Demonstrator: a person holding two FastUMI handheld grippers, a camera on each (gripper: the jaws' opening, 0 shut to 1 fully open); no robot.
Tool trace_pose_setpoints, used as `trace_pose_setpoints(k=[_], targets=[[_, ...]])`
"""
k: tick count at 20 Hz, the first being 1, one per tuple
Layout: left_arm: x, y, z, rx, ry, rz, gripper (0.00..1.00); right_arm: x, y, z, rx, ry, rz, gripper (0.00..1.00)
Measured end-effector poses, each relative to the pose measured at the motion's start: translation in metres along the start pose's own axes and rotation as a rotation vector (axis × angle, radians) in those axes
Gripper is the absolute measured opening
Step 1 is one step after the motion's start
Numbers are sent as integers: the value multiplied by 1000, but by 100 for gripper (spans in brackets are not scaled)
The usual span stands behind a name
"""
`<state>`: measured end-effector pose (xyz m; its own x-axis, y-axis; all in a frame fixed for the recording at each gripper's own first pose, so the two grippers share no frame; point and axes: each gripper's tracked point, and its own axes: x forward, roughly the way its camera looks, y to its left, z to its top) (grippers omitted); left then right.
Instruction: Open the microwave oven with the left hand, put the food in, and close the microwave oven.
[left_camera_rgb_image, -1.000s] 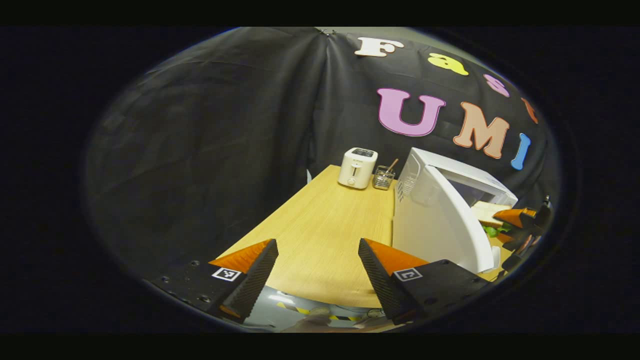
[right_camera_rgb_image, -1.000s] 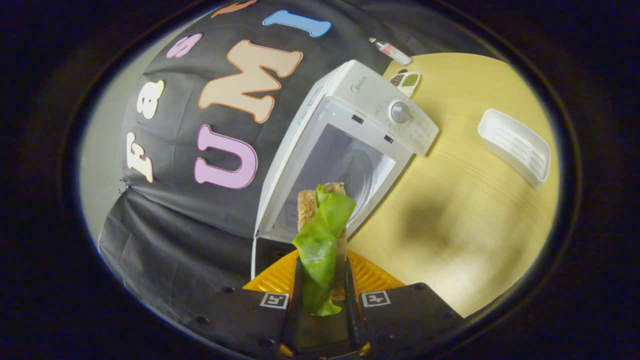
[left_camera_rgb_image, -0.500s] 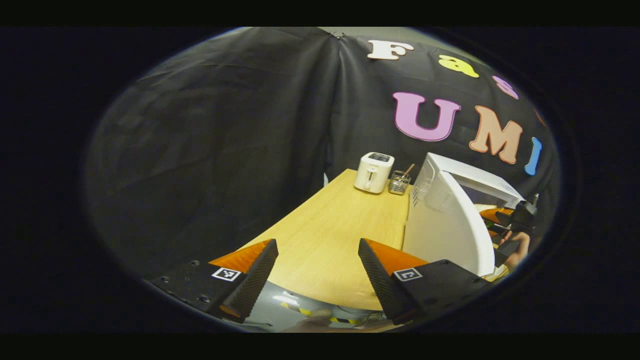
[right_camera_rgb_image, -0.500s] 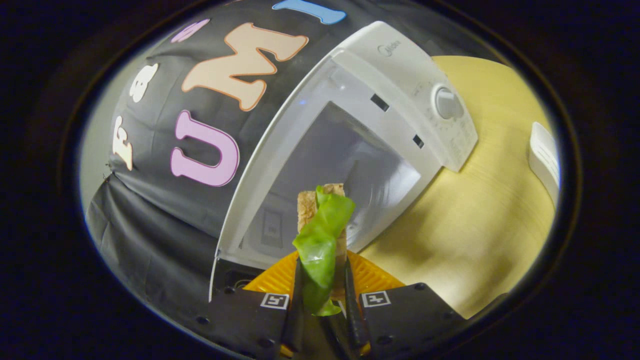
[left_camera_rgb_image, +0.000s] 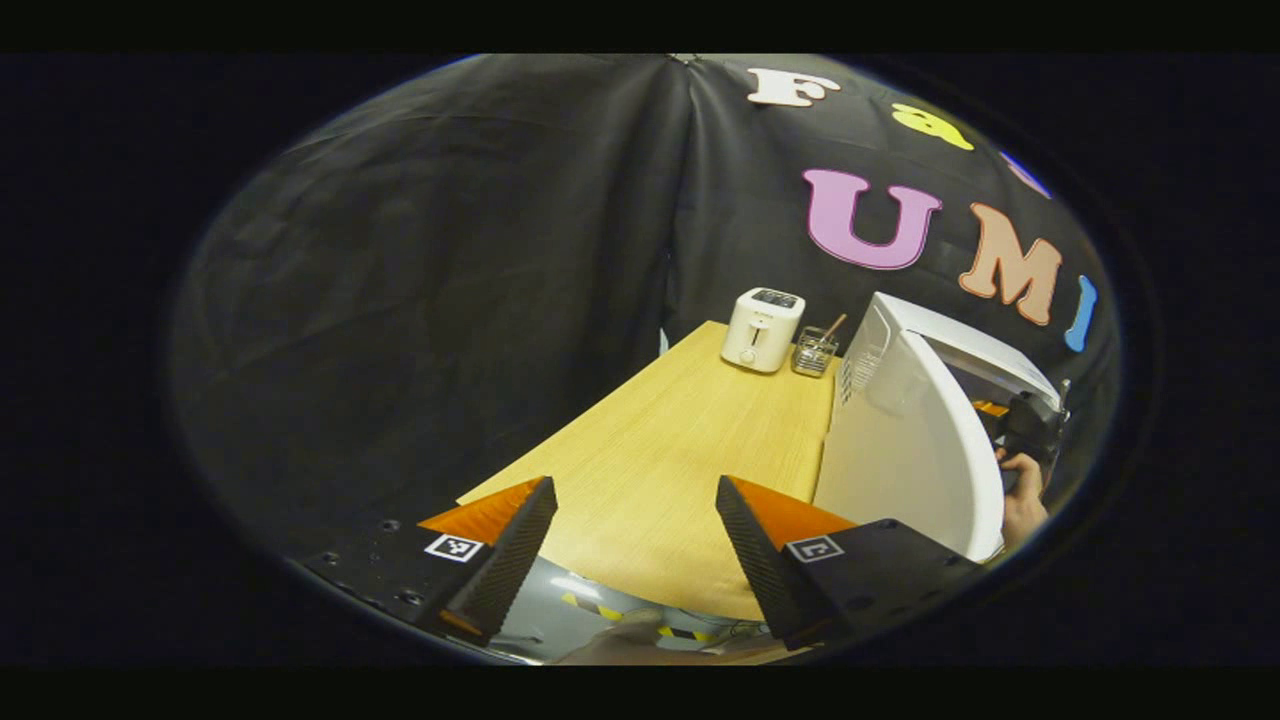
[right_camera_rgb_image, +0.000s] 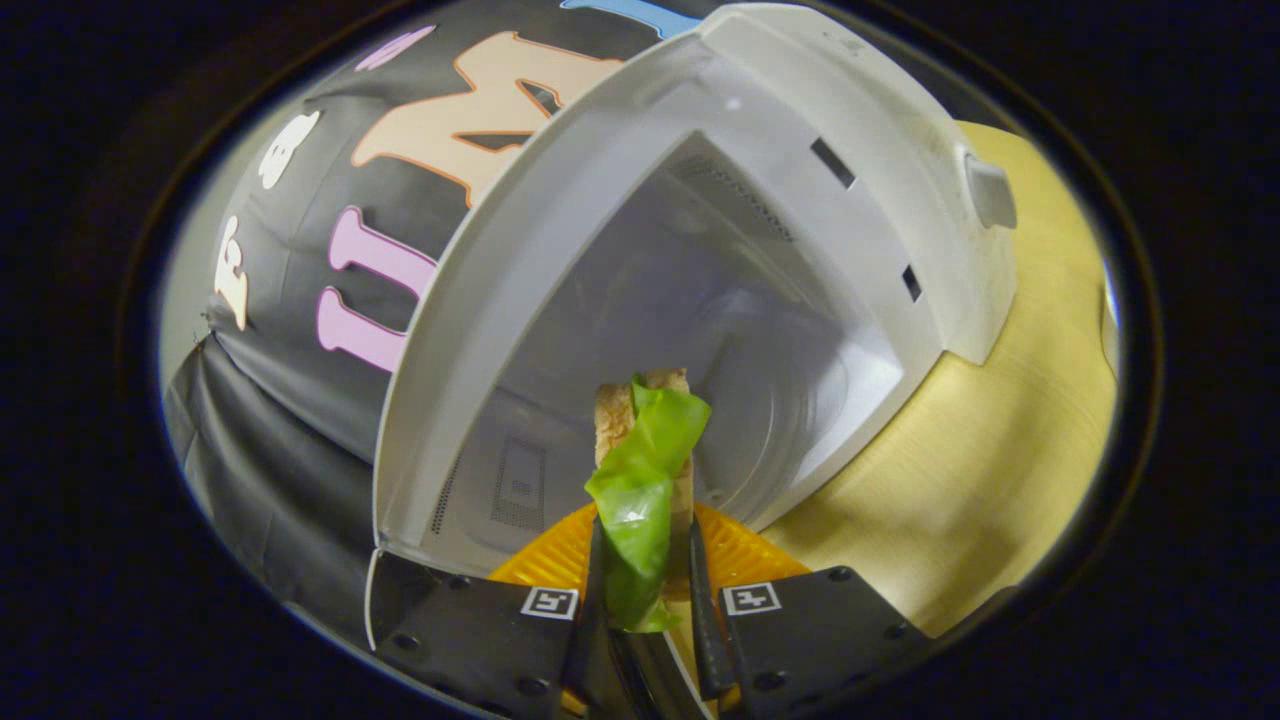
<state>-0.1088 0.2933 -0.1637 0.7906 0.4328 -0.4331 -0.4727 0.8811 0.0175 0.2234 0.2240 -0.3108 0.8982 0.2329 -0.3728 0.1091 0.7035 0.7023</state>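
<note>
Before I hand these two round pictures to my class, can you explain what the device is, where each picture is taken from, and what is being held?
A person holds a two-finger gripper in each hand, and each carries a camera looking along its own fingers. In the left gripper view, the left gripper is open above a wooden table with a toaster, a small wire basket and the microwave, door open. In the right gripper view, the right gripper is shut on a sandwich with lettuce, at the microwave's opening.

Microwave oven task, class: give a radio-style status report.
Left gripper open, idle over wooden table. Right gripper shut on lettuce sandwich, at open white microwave oven. Nothing blocking.
</note>
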Motion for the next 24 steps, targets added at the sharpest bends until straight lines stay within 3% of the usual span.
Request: trace_pose_setpoints(k=[3, 5, 6, 10, 11, 12, 13, 15, 16, 19, 20, 21, 24], targets=[[4, 1, -1, 10, 11, -1, 94, 12, 6, 4, -35, -35, -16, 38], [6, 1, -4, 13, 26, -3, 94, 19, 5, 7, -71, -61, -38, 33], [8, 1, -6, 13, 36, -3, 94, 23, 4, 8, -89, -71, -49, 38], [10, 1, -6, 14, 44, -4, 95, 33, -6, 10, -210, -91, -107, 36], [10, 1, -4, 14, 40, -7, 94, 35, -6, 12, -229, -90, -113, 42], [9, 1, -4, 17, 39, -8, 94, 37, -12, 14, -250, -91, -146, 42], [9, 0, -5, 18, 38, -13, 94, 36, -18, 18, -285, -90, -181, 53], [11, -3, -5, 20, 46, -24, 94, 32, -28, 26, -366, -100, -242, 63], [12, -4, -8, 27, 54, -29, 90, 30, -32, 30, -411, -108, -261, 79], [14, -9, -4, 39, 47, -47, 94, 15, -33, 40, -522, -135, -287, 92], [14, -11, -3, 42, 42, -51, 94, 6, -31, 44, -551, -154, -291, 91], [14, -12, -2, 43, 36, -57, 94, -4, -30, 48, -576, -169, -290, 99], [16, -19, 0, 45, 25, -83, 94, -38, -25, 54, -648, -201, -278, 100]])
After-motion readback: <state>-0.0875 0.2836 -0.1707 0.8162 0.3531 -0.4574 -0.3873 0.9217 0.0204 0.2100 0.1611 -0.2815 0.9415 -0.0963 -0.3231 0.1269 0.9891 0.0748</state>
